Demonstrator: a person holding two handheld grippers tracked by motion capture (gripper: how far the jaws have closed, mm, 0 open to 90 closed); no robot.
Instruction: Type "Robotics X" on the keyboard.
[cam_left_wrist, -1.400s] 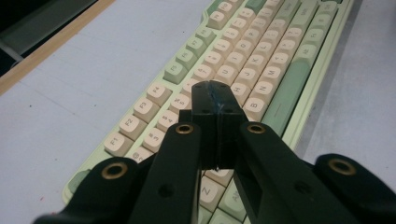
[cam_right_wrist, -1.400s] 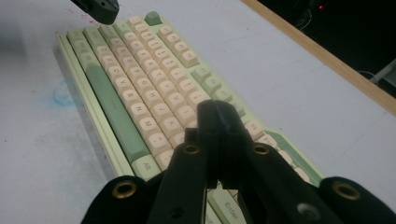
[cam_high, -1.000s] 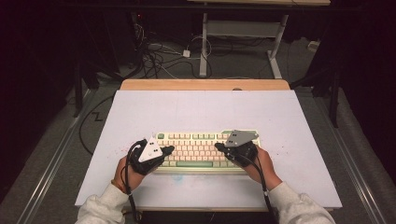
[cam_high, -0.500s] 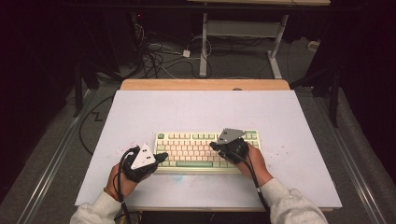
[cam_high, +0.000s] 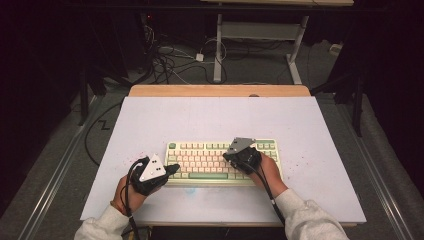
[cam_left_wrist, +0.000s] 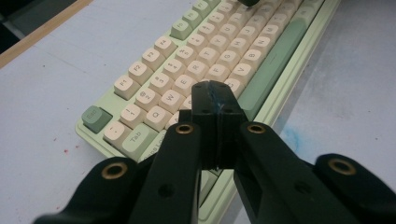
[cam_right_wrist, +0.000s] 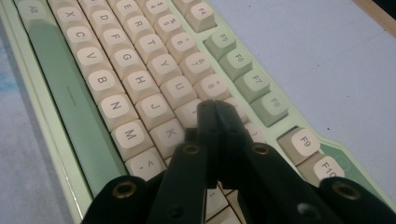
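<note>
A pale green keyboard (cam_high: 205, 160) with cream keys lies on the white table top, near its front. My left gripper (cam_high: 175, 169) is shut, its tips over the keyboard's lower left corner. In the left gripper view its closed jaws (cam_left_wrist: 214, 88) hover just above the left-hand letter keys (cam_left_wrist: 210, 51). My right gripper (cam_high: 226, 155) is shut too, and sits over the right half of the keys. In the right gripper view its tips (cam_right_wrist: 212, 106) are low over the cream keys (cam_right_wrist: 121, 70) near the I and 8. Neither gripper holds anything.
The white board (cam_high: 200, 120) covers the table, with a wooden strip (cam_high: 220, 90) along the far edge. Faint red specks and a blue smudge (cam_left_wrist: 292, 137) mark the surface. Cables (cam_high: 170, 60) and a desk frame (cam_high: 255, 35) lie on the dark floor beyond.
My left gripper has drawn back toward the front left, off the keyboard's left end. The right gripper has slid a little left over the keys. Both stay shut.
</note>
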